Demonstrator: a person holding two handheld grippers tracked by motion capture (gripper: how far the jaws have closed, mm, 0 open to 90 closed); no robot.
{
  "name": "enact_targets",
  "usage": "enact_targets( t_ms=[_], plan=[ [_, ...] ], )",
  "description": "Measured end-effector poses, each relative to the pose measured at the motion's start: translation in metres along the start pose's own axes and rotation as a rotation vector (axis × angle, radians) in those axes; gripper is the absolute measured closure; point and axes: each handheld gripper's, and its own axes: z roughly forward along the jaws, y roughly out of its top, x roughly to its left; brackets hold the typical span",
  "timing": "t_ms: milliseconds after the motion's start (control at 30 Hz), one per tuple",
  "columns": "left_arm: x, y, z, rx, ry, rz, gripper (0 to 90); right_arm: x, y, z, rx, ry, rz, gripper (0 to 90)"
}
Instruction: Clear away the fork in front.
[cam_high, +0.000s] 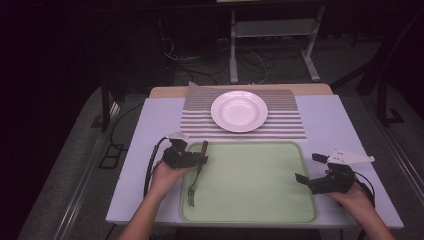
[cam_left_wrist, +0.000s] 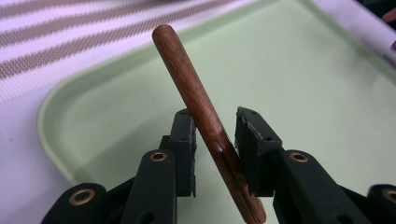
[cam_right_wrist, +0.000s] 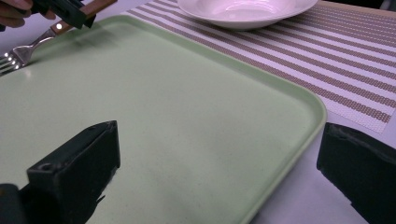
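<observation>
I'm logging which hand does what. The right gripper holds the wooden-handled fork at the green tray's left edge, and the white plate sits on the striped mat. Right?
Not quite: the left gripper holds the fork, as the high view shows. The rest stands: it is at the green tray's left edge, and the white plate sits on the striped mat.

Lab: floor cables (cam_high: 200, 62), metal stand (cam_high: 272, 42)

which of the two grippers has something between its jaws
The left gripper: its jaws flank the brown wooden handle of the metal fork over the pale green tray. The right gripper is open, holding nothing.
</observation>
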Motion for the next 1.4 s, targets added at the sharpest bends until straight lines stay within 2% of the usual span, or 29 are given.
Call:
enact_targets(
  t_ms=[100,200,267,367,467,633,800,967,1067,1400],
  plan=[
    [0.001,-0.001,0.003,0.016,0.003,-0.006,68.0,0.000,0.000,0.000,0.000,0.001,0.000,0.0],
    [0.000,-0.001,0.004,0.023,0.026,0.006,65.4,0.001,0.000,0.000,0.000,0.001,-0.005,0.0],
    [0.000,-0.001,0.004,0.021,0.041,0.015,61.2,0.001,0.000,0.000,-0.002,0.001,-0.004,0.0],
    [-0.001,-0.001,0.001,0.005,0.051,0.022,61.2,0.000,0.000,0.000,-0.002,0.001,-0.004,0.0],
    [-0.008,0.001,0.001,-0.012,0.026,0.052,74.0,0.000,0.000,0.000,-0.001,0.001,-0.004,0.0],
    [-0.019,0.004,0.013,0.050,0.019,0.110,89.7,0.001,0.000,0.000,0.000,0.002,-0.006,0.0],
    [-0.025,0.005,0.023,0.088,0.011,0.146,89.7,0.001,0.000,-0.001,-0.003,0.003,-0.007,0.0],
    [-0.027,0.003,0.030,0.125,0.053,0.183,89.7,0.000,0.001,-0.002,-0.006,-0.002,-0.005,0.0],
    [-0.025,0.002,0.030,0.124,0.048,0.173,89.7,0.000,0.001,-0.001,-0.003,-0.004,-0.009,0.0],
    [-0.017,0.002,0.023,0.123,0.109,0.168,89.7,0.001,0.001,-0.001,-0.003,-0.001,-0.008,0.0]
  ],
)
